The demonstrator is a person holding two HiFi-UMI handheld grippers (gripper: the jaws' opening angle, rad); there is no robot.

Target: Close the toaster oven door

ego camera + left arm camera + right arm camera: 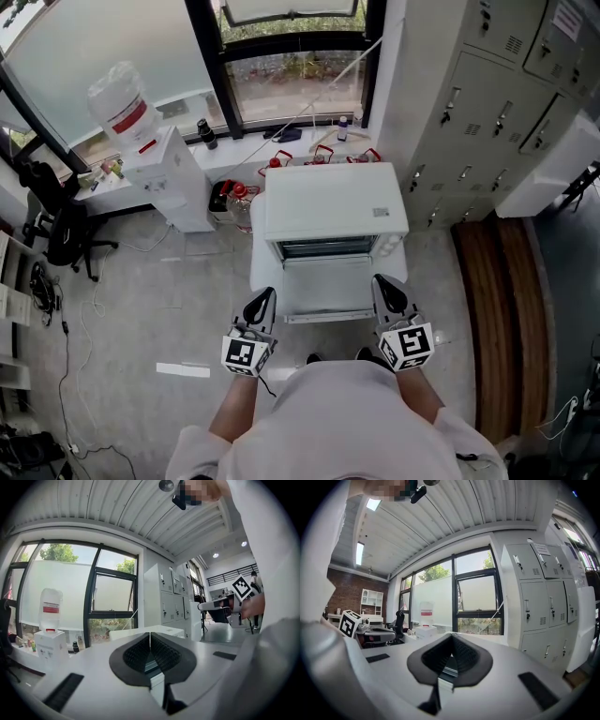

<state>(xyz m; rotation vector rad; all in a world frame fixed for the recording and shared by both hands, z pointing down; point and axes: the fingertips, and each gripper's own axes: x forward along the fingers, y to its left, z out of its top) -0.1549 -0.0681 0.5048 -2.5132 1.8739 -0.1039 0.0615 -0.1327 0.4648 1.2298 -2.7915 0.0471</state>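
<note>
Black ribbed pads (136, 656) on the left gripper (265, 294) are pressed together tip to tip, with nothing held between them. The right gripper (382, 281) matches it: its dark pads (438, 656) meet at the tip and grip nothing. Both grippers point level and away from the person, each carrying a cube with square markers at its back end, the left cube (246, 354) and the right cube (406, 345). Between the two grippers lies the toaster oven door (328, 286), dropped fully open and flat, its handle (328, 317) along the edge nearest the person. The left gripper's tip sits just beside the door's near left corner and the right gripper's tip just beside its right edge; whether either one touches the door cannot be told. Beyond the door is the white toaster oven (335, 199), its dark opening facing the person, standing on a white stand (257, 253) and filling most of its top, with the door reaching toward the stand's near edge. Red-capped bottles (319, 155) stand past the stand's far edge, under a dark-framed window (295, 84). A white water dispenser (169, 173) stands to the left, grey lockers (487, 84) to the right.
</note>
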